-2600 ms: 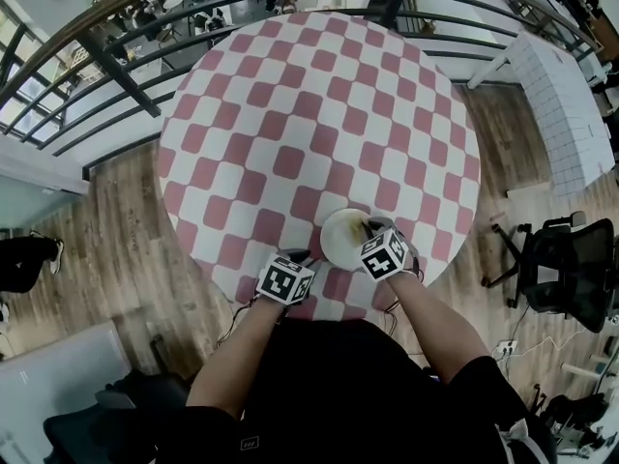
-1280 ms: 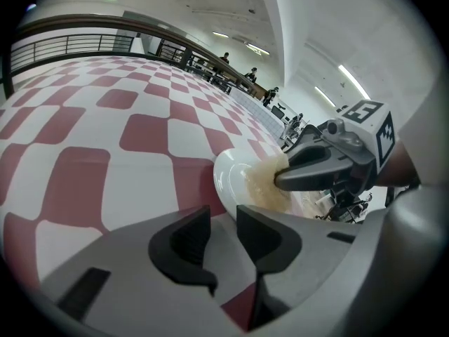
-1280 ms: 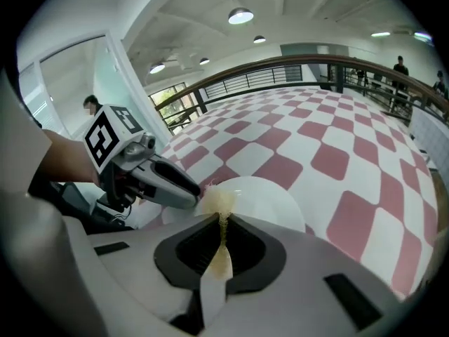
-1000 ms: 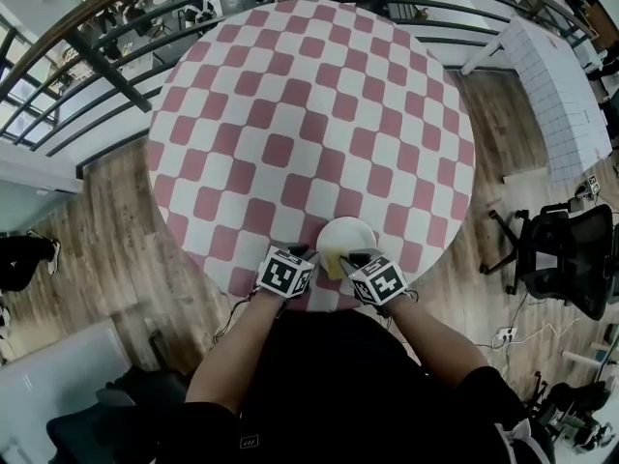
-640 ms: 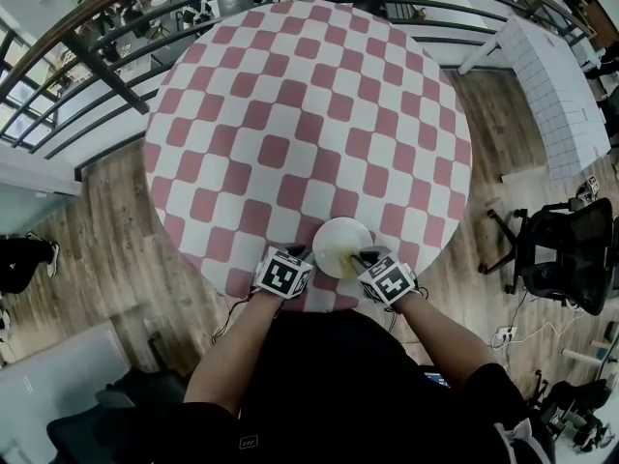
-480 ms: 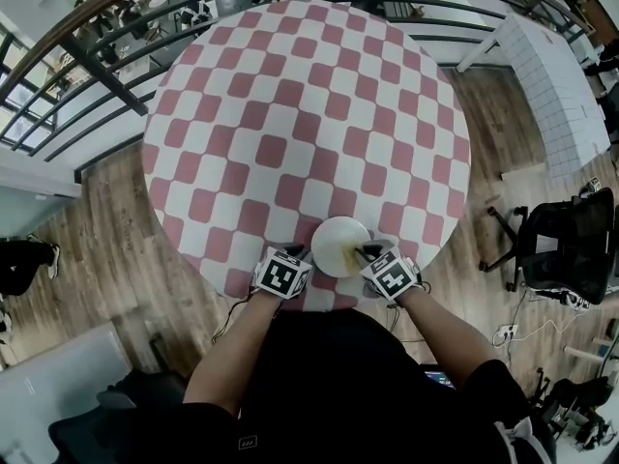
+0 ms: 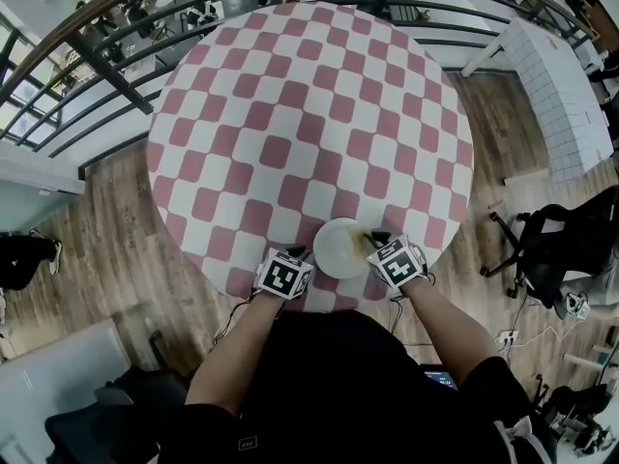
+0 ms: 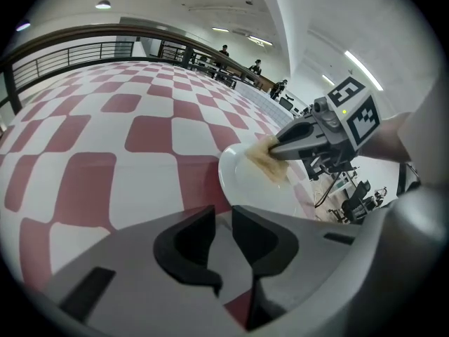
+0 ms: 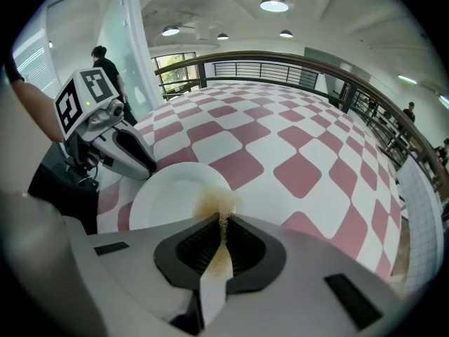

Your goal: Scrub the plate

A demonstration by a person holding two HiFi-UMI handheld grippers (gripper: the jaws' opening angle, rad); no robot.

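Head view places the white plate (image 7: 337, 249) at the near edge of the checkered counter (image 7: 290, 104), between both tools. The left gripper (image 8: 223, 220) has just been closing its fingers, which now clamp the plate's near rim with only a narrow gap. The clamped stretch of rim is hidden behind them. The right gripper (image 9: 223, 223) has its fingers closed on a thin tan scrub pad (image 9: 219, 203), whose tip presses the plate's rim. The fingers cover the pad's lower part.
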